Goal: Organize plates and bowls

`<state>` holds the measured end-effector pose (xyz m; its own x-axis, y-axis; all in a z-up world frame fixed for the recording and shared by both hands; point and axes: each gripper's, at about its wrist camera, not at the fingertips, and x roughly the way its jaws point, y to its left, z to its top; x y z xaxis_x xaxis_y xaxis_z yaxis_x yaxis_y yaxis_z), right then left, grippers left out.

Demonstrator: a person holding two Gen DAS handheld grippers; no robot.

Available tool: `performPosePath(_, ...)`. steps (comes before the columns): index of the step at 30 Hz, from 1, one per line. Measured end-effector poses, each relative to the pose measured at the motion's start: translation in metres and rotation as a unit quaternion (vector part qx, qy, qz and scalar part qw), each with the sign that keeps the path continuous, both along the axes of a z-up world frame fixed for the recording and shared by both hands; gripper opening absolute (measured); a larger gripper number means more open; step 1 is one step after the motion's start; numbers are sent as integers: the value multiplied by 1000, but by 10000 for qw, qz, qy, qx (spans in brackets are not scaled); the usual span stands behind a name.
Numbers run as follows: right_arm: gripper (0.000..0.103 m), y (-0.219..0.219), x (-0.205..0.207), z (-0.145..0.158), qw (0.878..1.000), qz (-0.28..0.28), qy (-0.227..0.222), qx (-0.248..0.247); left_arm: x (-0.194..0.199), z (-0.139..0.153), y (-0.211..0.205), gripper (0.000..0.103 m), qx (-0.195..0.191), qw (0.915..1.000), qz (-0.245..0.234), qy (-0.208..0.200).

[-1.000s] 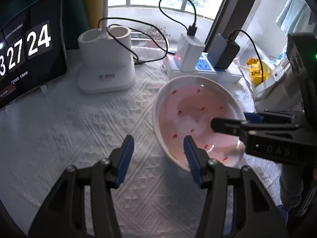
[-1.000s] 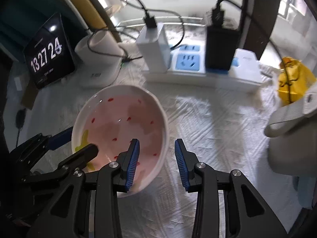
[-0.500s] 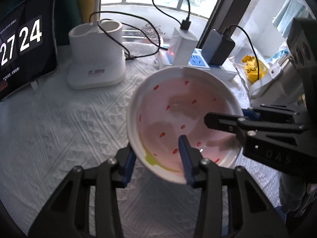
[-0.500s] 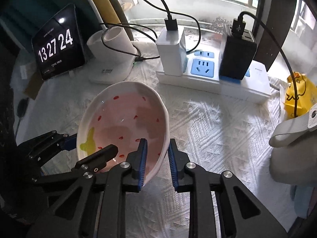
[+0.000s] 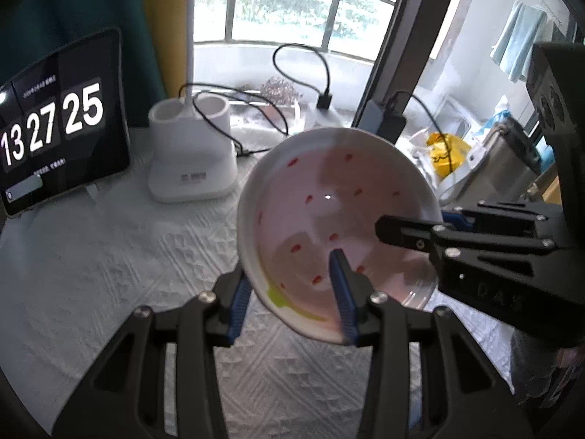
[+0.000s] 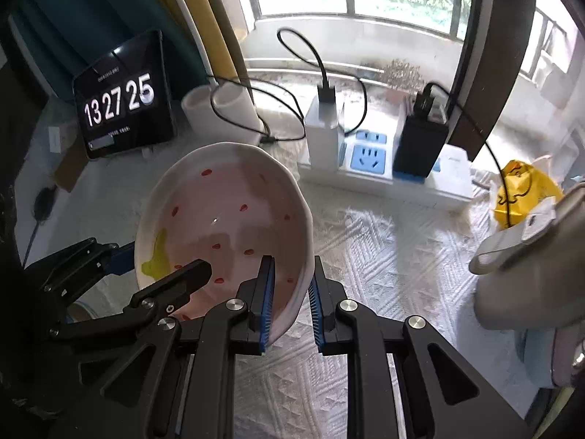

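A white bowl (image 5: 329, 216) with a pink inside, red specks and a yellow mark is held up off the table, tilted. My left gripper (image 5: 292, 289) is shut on its near-left rim, one finger inside and one outside. My right gripper (image 6: 290, 300) is shut on the opposite rim of the bowl (image 6: 226, 219). In the left wrist view the right gripper (image 5: 438, 226) reaches in from the right. In the right wrist view the left gripper (image 6: 120, 256) comes in from the left.
A white textured cloth (image 5: 109, 263) covers the table. A tablet clock (image 5: 55, 124) stands at the back left, with a white lamp base (image 5: 193, 153) beside it. A power strip with chargers (image 6: 369, 153) lies at the back. A yellow bag (image 6: 523, 190) and a grey object (image 6: 530, 274) are on the right.
Both grippers closed on the bowl's rim and lifted it off the cloth, tilting it up. The clock went from 24 to 25.
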<state>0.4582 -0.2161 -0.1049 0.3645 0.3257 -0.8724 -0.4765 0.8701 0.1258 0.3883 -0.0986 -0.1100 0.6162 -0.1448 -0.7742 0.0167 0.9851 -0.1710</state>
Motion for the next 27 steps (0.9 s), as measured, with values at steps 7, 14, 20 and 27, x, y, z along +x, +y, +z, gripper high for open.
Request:
performPosePath(7, 19, -4, -22, 20, 9997, -56, -221, 25, -21, 18, -1, 42, -66, 9998, -19, -185)
performPosePath(14, 19, -1, -43, 35, 9992, -73, -398, 30, -41, 34, 1, 42, -109, 9994, -27, -338)
performPosePath(20, 19, -1, -61, 48, 9987, -75, -499, 22, -58, 45, 2, 42, -118, 9989, -49, -458)
performPosePath(27, 19, -3, -83, 63, 9980, -119, -617, 32, -79, 55, 0, 42, -109, 9983, -102, -558)
